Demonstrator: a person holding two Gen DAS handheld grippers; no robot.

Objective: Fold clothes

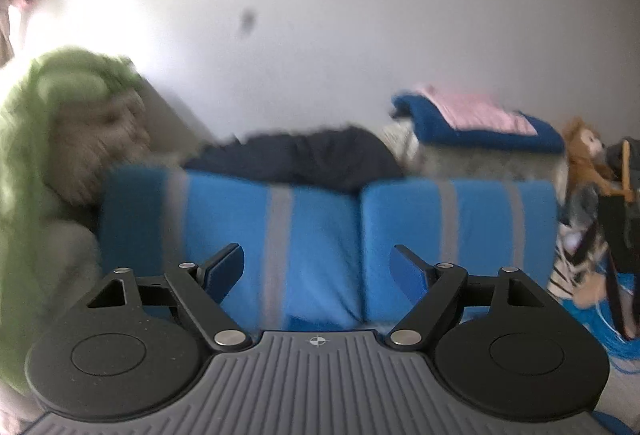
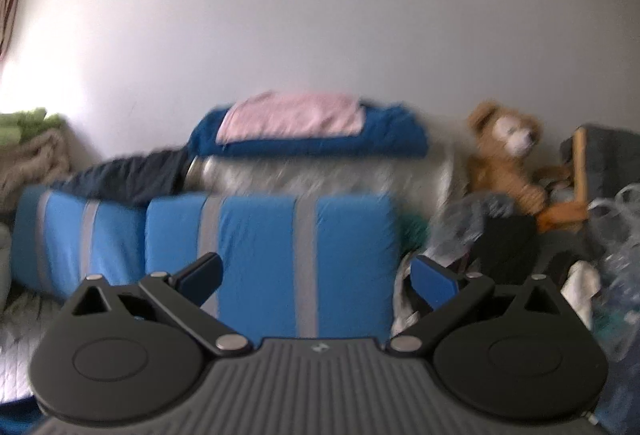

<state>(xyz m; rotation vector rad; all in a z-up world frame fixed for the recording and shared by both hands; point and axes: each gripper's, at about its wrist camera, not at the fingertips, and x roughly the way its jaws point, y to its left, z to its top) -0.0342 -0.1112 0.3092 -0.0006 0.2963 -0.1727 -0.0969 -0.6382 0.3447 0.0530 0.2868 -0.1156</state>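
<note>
both grippers — left gripper (image 1: 318,267) and right gripper (image 2: 316,275) — hover with fingers spread wide, holding nothing, facing the blue striped cushions (image 1: 320,235). behind the cushions lies a dark garment (image 1: 304,155) (blurred); right of it, a pink cloth (image 2: 292,115) tops a folded blue pile (image 2: 312,139).

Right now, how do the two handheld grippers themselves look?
Both the left gripper and the right gripper look alike: a grey ribbed body bearing a small cross mark, two round black discs, black link arms with silver pivot pins, and flat blue finger pads.
</note>
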